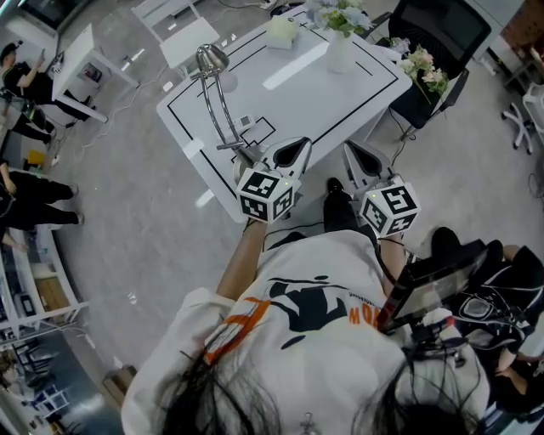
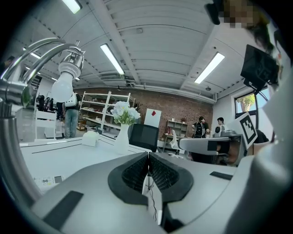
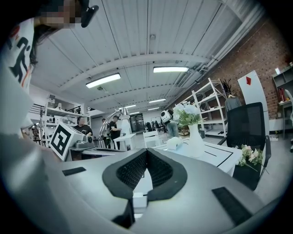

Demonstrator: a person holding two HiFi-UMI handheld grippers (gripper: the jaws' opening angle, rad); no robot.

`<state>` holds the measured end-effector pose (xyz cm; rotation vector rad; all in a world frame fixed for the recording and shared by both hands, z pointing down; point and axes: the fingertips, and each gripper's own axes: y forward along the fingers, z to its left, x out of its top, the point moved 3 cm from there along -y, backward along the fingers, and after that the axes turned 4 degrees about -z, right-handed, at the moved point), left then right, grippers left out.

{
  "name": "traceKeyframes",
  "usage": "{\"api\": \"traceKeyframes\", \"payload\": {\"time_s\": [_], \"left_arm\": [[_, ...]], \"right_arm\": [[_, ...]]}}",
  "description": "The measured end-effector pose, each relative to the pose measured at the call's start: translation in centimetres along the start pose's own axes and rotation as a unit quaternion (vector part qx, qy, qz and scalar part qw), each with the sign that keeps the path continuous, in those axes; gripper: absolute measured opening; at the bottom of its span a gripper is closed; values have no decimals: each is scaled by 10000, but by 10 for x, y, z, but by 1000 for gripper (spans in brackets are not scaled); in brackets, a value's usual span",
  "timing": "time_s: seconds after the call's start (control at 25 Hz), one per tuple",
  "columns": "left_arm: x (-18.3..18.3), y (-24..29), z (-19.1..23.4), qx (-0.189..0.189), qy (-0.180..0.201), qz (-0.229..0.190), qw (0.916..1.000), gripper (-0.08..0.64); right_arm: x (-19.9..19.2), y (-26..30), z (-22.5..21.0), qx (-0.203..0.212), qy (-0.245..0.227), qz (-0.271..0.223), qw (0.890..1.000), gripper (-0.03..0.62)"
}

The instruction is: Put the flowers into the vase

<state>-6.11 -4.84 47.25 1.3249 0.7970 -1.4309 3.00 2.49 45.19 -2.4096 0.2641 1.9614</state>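
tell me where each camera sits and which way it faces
Head view: on the head, facing steeply down; table, left tool, right tool, shirt.
Left gripper view: on the left tool, along its shut jaws toward the vase.
Right gripper view: on the right tool, along its shut jaws, same vase.
Shared: all three show the vase.

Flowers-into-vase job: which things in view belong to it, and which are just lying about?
Job: vase holding a bouquet; loose flowers by the chair; left gripper and right gripper, both shut, empty.
Lying about: chrome lamp; small white object.
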Motion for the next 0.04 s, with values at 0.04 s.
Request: {"api": "traceKeyframes", "payload": {"time_s": [0.04], "left_arm": [[-1,1,1,6,-4,-4,10000,11]], "right_arm": [[-1,1,0,9,-2,4,10000,14]]}}
